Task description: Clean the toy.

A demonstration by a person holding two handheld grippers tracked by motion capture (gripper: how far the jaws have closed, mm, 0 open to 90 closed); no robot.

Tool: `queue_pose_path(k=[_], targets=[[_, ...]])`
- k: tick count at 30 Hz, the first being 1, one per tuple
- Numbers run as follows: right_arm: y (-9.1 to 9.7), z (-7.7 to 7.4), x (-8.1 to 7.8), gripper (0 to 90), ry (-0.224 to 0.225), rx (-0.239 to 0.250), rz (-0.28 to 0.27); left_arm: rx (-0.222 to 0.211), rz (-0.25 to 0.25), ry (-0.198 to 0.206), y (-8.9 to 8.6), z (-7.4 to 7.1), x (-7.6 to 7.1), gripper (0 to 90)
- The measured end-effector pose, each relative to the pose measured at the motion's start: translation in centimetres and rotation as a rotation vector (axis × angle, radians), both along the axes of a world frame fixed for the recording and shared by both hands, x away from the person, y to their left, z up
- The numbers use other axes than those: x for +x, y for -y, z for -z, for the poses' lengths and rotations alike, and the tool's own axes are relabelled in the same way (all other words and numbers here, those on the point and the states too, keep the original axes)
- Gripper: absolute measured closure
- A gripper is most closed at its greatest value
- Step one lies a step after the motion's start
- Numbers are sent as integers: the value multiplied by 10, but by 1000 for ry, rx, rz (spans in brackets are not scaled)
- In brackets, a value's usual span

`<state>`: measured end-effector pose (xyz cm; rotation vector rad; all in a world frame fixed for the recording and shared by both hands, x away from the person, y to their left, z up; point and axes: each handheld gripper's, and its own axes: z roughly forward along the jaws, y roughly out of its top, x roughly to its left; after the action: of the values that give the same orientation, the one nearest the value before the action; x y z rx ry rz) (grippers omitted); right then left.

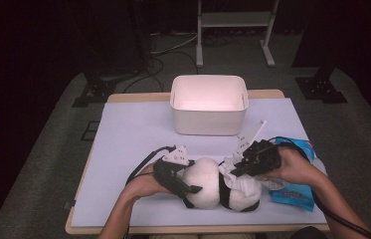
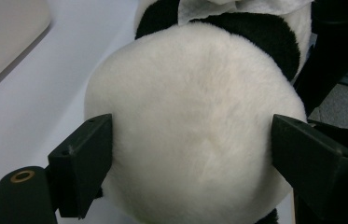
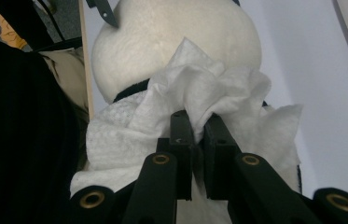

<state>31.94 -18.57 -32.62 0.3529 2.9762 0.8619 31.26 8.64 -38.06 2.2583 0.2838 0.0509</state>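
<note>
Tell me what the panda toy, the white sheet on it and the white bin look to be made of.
Panda toy: plush, short soft pile, matte, fuzzy at its outline. White sheet: probably a wet wipe or tissue, thin, crumpled, with an embossed weave; it is pinched in the right gripper. White bin: likely moulded plastic, smooth walls, rounded corners, faint sheen.

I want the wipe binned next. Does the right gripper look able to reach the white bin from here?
Probably yes: the right gripper, shut on the wipe, has bare table between it and the white bin; nothing stands between.
</note>
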Motion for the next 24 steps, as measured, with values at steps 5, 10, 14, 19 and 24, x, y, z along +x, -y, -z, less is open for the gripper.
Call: queue_pose_path(k=[5, 10, 14, 19, 24], targets=[[12, 4, -2, 835, 3, 21, 26, 8, 3, 2, 0, 0, 0, 114], [21, 6, -2, 834, -1, 34, 45, 19, 2, -9, 0, 2, 0, 104], [28, 7, 1, 834, -11, 50, 55, 21, 2, -18, 0, 4, 2, 101], [33, 9, 5, 834, -30, 68, 60, 23, 5, -26, 0, 7, 3, 98], [37, 9, 5, 833, -27, 66, 64, 26, 13, -30, 1, 8, 3, 98]])
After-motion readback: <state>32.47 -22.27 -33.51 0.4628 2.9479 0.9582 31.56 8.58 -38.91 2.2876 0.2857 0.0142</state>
